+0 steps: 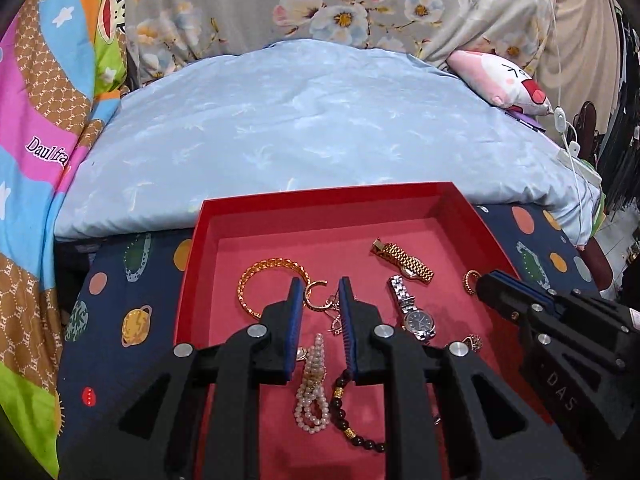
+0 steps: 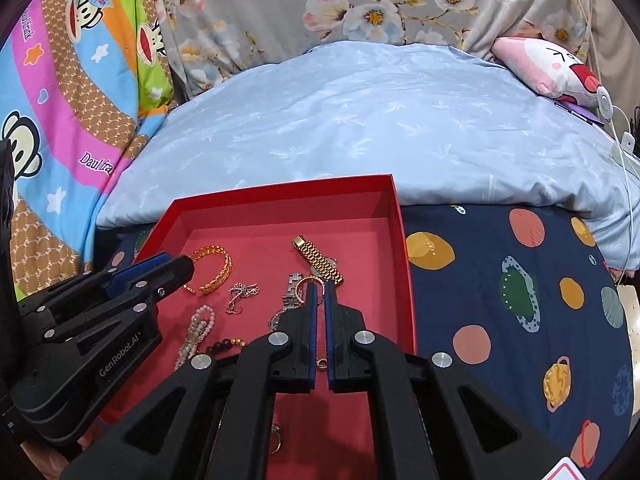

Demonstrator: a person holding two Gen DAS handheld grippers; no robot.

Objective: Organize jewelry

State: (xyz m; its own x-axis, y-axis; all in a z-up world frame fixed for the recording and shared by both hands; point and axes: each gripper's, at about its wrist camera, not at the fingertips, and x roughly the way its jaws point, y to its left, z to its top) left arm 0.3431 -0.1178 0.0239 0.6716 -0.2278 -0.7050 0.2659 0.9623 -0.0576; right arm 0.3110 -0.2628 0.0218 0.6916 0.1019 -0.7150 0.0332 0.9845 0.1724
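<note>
Over red tray: left gripper slightly parted, empty; right gripper closed, empty, above watches.

Even, bright indoor light, no glare. Sharp centre. Strong fisheye bending toward frame edges; black vignette in corners. Soft shadows at lower centre.
</note>
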